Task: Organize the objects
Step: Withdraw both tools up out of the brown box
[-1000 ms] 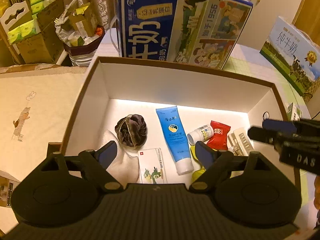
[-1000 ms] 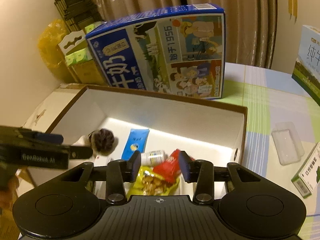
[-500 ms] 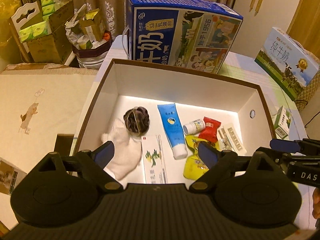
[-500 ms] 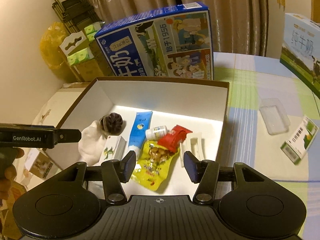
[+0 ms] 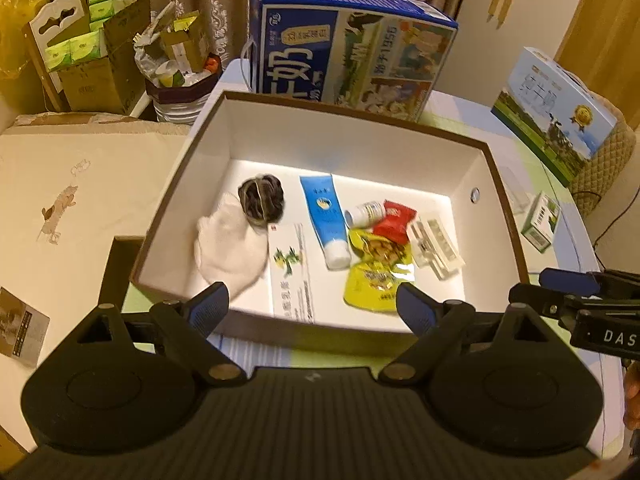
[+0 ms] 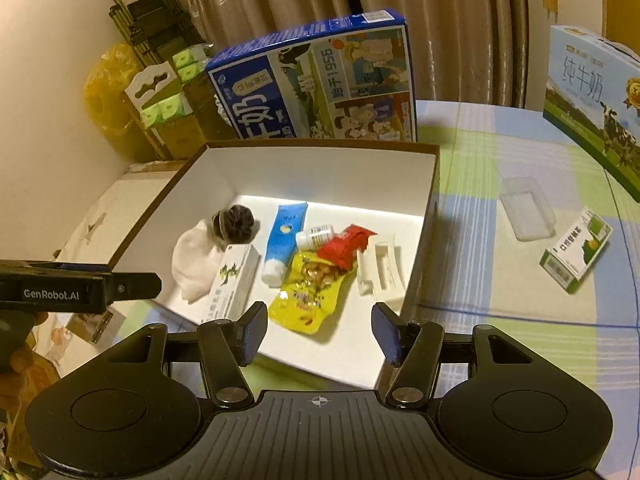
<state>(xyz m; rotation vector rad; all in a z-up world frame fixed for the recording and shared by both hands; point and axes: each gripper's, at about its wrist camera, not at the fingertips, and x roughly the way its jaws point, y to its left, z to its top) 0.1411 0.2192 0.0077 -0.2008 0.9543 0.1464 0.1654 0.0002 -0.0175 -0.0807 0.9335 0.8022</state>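
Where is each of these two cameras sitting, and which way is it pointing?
Left wrist view: sits on the left hand-held gripper, looking forward and down into the white box; its own open fingers show, with the right hand-held gripper at the right edge.
Right wrist view: sits on the right hand-held gripper, facing the same box from further right; the left hand-held gripper and some fingers of a hand show at left.
Shared: box, blue tube, yellow pouch.

Ahead of our right gripper (image 6: 319, 330), the checked counter (image 6: 500, 320) carries an open box (image 6: 424, 248), clear tray (image 6: 527, 208), green carton (image 6: 576, 250).
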